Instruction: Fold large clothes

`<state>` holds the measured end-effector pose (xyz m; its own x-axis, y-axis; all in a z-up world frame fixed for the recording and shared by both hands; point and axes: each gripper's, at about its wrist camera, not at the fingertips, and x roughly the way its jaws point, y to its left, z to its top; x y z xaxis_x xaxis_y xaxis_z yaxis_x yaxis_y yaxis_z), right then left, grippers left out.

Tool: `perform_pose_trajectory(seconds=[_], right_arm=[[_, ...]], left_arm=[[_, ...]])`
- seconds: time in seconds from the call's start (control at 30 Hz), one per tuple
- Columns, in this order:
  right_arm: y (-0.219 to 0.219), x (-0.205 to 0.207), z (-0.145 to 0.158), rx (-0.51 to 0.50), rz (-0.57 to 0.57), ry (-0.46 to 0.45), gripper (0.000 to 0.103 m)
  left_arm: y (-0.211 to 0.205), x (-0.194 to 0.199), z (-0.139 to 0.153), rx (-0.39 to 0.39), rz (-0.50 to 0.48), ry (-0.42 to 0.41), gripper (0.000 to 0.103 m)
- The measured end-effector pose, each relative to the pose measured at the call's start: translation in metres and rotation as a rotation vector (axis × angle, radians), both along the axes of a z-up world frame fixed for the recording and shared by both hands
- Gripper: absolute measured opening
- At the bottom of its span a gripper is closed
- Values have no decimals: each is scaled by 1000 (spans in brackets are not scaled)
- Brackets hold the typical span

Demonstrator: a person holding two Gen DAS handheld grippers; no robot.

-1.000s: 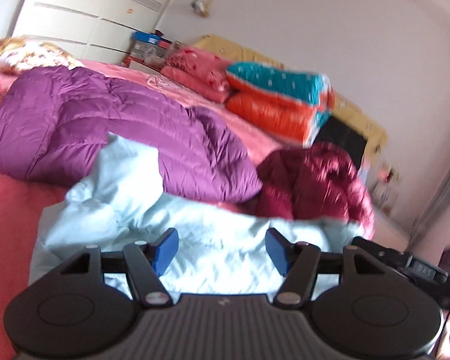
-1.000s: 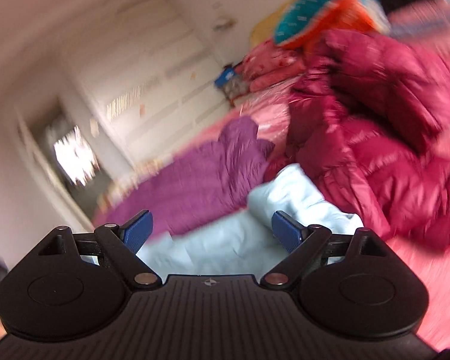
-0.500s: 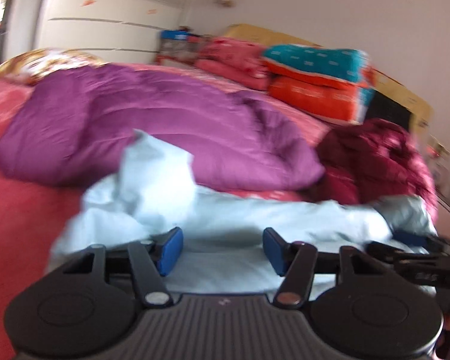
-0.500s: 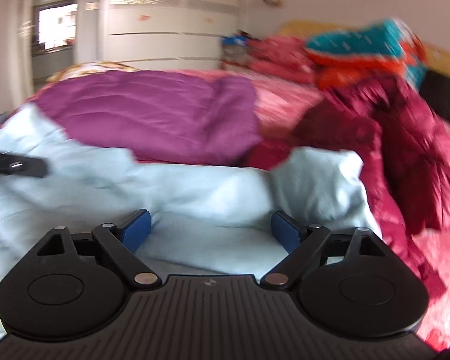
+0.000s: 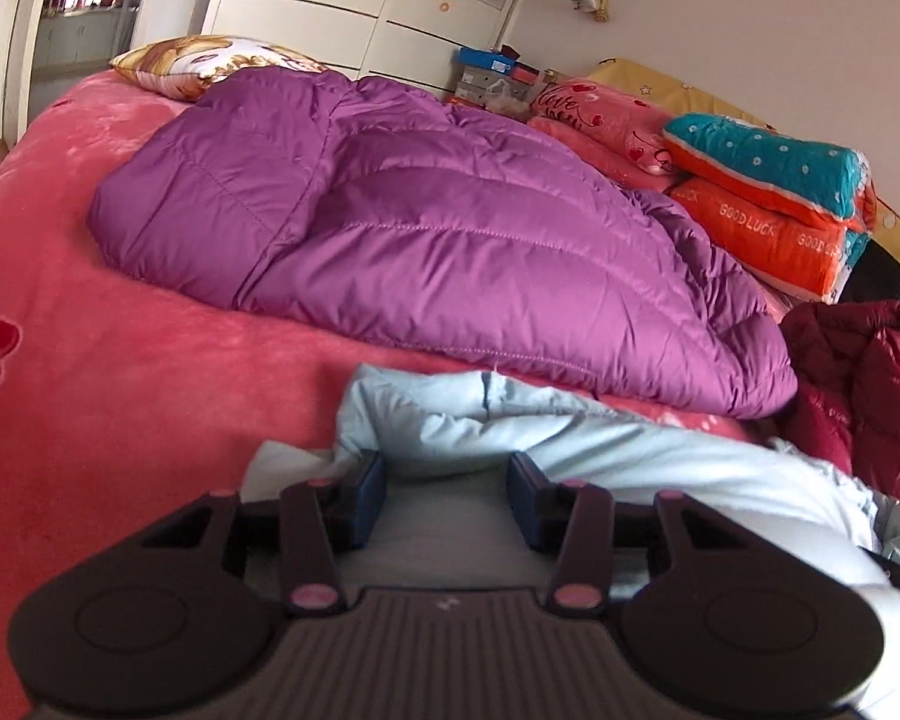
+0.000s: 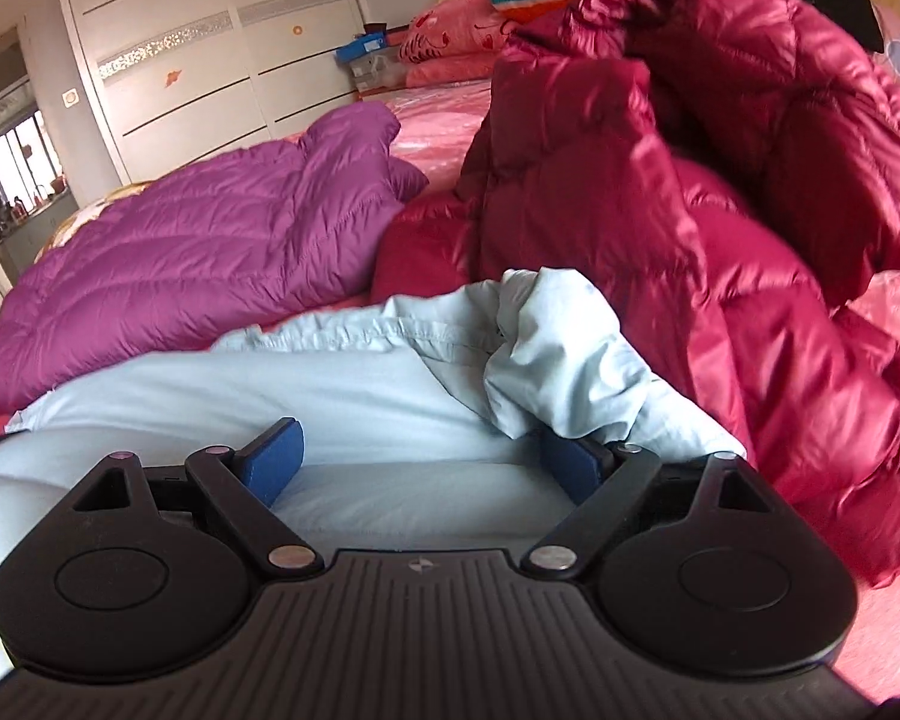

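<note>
Pale-blue cotton garment (image 5: 600,450) is lying bunched on the pink bedspread (image 5: 120,372), beside the purple down coat (image 5: 450,252); the left gripper (image 5: 447,495) is closing with cloth between its pads, while the right gripper (image 6: 420,459) is standing wide over the same fabric, gripping nothing

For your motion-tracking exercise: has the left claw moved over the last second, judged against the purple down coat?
Yes. The left claw has come down and closer to the light blue garment; the purple down coat now sits higher in its view, and its jaws are closing around blue cloth.
</note>
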<state>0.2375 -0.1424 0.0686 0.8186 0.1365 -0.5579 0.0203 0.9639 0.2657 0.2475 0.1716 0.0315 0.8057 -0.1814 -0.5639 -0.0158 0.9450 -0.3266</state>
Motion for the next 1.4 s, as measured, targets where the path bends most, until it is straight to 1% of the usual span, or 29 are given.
perform_pose_trajectory(seconds=[0.13,0.3,0.43,0.57,0.73,0.77,0.83,0.87,0.93,0.97,1.03,1.07,1.13,1.23,1.3,1.4], right_arm=[[-1,6,-12,23,10,-7,103],[-2,1,-21,35,19,-43,103],[-5,2,-20,50,24,-63,103],[-3,-7,-20,34,23,-75,103],[-2,-6,-20,18,19,-78,103],[-2,-7,-19,19,19,-80,103],[-4,-9,-18,29,20,-86,103],[-5,-10,-17,40,20,-87,103],[-10,-13,-13,69,21,-91,103],[-13,-17,-10,89,17,-92,103],[-23,-27,1,153,11,-104,103],[-29,-33,7,195,3,-109,103],[-43,-46,19,268,-13,-133,103],[-61,-67,30,285,-51,-160,103],[-73,-79,31,299,-73,-145,103],[-91,-100,25,355,-118,-103,103]], left_arm=[[-1,0,-8,-1,-4,-17,46],[-7,1,-13,35,-12,-44,46],[-11,1,-17,55,-16,-60,46],[-12,1,-20,61,-17,-74,46],[-13,1,-20,69,-15,-84,47],[-13,0,-19,69,-15,-86,48],[-12,-1,-16,59,-20,-92,54],[-11,-3,-13,46,-22,-91,56],[-7,-10,-4,15,-16,-97,66],[-5,-16,1,-4,-9,-107,69],[1,-30,13,-51,4,-127,76],[4,-37,19,-65,7,-130,77],[10,-49,29,-70,12,-123,78],[21,-68,42,-74,17,-100,78],[28,-81,48,-71,17,-82,78],[34,-101,59,-47,13,-54,78]])
